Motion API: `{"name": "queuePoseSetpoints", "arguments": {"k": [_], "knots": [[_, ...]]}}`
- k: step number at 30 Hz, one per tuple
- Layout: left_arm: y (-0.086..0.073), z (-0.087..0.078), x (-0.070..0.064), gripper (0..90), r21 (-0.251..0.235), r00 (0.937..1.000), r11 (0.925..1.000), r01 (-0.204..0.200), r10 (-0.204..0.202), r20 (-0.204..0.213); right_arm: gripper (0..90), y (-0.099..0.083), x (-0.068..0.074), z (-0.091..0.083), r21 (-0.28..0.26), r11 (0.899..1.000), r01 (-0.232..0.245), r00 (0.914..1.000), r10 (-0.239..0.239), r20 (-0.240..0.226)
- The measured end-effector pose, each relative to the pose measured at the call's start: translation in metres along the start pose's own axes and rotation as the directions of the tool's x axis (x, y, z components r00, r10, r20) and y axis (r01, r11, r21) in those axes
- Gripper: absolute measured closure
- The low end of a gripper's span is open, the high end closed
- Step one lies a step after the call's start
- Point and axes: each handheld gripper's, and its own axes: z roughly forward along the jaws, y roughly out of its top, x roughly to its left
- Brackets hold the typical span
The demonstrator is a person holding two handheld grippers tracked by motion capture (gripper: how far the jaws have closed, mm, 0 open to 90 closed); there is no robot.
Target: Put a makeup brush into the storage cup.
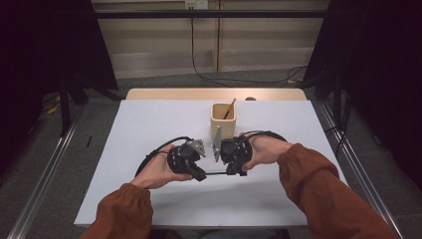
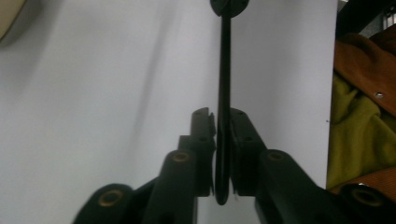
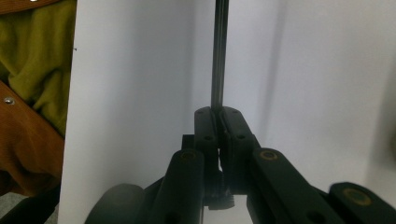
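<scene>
Both grippers clamp one thin black utensil (image 1: 215,173) by opposite ends, level between them. The left gripper (image 1: 201,175) and right gripper (image 1: 233,172) face each other, jaws closed on it, likely for a handover.

Dim room beyond the evenly lit white table (image 1: 149,129), soft shadows beneath both grippers, near jaws blurred in gripper views.

Your sleeves are rust-orange, loose, and gathered at the cuffs. Under them you wear an olive-yellow garment, and a small silver snap sits on the orange cloth. Your left hand-held gripper (image 1: 203,175) and right hand-held gripper (image 1: 230,173) are black and blocky, each carrying a grey three-cornered plate on top and a thin black cable looping off behind. Their flat black jaws join to rounded arms with brass-coloured pivot pins and small dark screw holes.
</scene>
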Motion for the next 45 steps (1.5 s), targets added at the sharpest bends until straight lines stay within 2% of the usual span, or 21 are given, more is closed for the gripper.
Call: {"name": "queuePoseSetpoints", "arguments": {"k": [4, 8, 10, 13, 17, 22, 28, 30, 35, 38, 43, 44, 45], "knots": [[0.000, 0.001, 0.001, 84.4, -0.010, 0.9999, 0.9999, 0.003, -0.003, 0.014, 86.2, -0.002, 0.000, 0.001, -0.009, 1.000, 0.003, 1.0000, -0.003, 0.003], [0.000, 0.001, 0.003, 84.9, -0.019, 0.9995, 0.9995, 0.024, -0.023, 0.022, 85.9, -0.005, 0.000, 0.000, -0.018, 1.000, -0.006, 1.0000, 0.006, 0.003], [-0.001, 0.000, 0.004, 84.9, -0.025, 0.9994, 0.9995, 0.020, -0.019, 0.029, 85.8, -0.006, 0.000, 0.001, -0.033, 0.999, -0.013, 0.9999, 0.013, 0.007], [-0.001, 0.000, 0.003, 85.2, -0.023, 0.9998, 0.9997, 0.003, -0.002, 0.018, 84.5, -0.008, -0.001, 0.001, -0.043, 0.999, -0.020, 0.9998, 0.020, 0.008], [-0.001, -0.001, 0.003, 85.3, -0.024, 0.9997, 0.9996, -0.013, 0.013, 0.019, 78.9, -0.013, -0.002, 0.002, -0.074, 0.997, -0.022, 0.9996, 0.024, 0.016], [-0.004, -0.004, 0.005, 85.3, -0.049, 0.9997, 0.9988, 0.001, 0.000, 0.025, 69.7, -0.017, -0.001, 0.002, -0.119, 0.992, -0.038, 0.9988, 0.041, 0.028], [-0.005, -0.004, 0.005, 85.3, -0.053, 0.9998, 0.9986, 0.006, -0.004, 0.021, 62.4, -0.022, -0.004, 0.000, -0.204, 0.977, -0.062, 0.9964, 0.073, 0.044], [-0.007, -0.003, 0.005, 85.3, -0.061, 0.9994, 0.9981, 0.013, -0.011, 0.031, 60.5, -0.023, -0.005, -0.001, -0.215, 0.973, -0.090, 0.9941, 0.100, 0.040], [-0.009, -0.003, 0.004, 85.3, -0.061, 0.9992, 0.9980, 0.016, -0.013, 0.039, 51.2, -0.026, -0.004, 0.000, -0.237, 0.967, -0.095, 0.9930, 0.109, 0.046], [-0.009, -0.004, 0.003, 85.3, -0.067, 0.9994, 0.9978, 0.001, 0.001, 0.036, 47.1, -0.029, -0.003, -0.003, -0.272, 0.957, -0.105, 0.9912, 0.123, 0.049], [-0.010, -0.002, 0.001, 85.3, -0.076, 0.9994, 0.9971, 0.008, -0.006, 0.035, 36.8, -0.036, 0.001, -0.005, -0.327, 0.938, -0.118, 0.9878, 0.145, 0.058], [-0.011, 0.000, 0.001, 85.3, -0.073, 0.9985, 0.9973, 0.012, -0.008, 0.054, 33.1, -0.038, 0.002, -0.005, -0.336, 0.934, -0.123, 0.9864, 0.152, 0.062], [-0.011, 0.000, 0.001, 85.3, -0.071, 0.9984, 0.9974, 0.011, -0.007, 0.056, 31.5, -0.041, 0.002, -0.005, -0.350, 0.928, -0.130, 0.9847, 0.162, 0.063]]}}
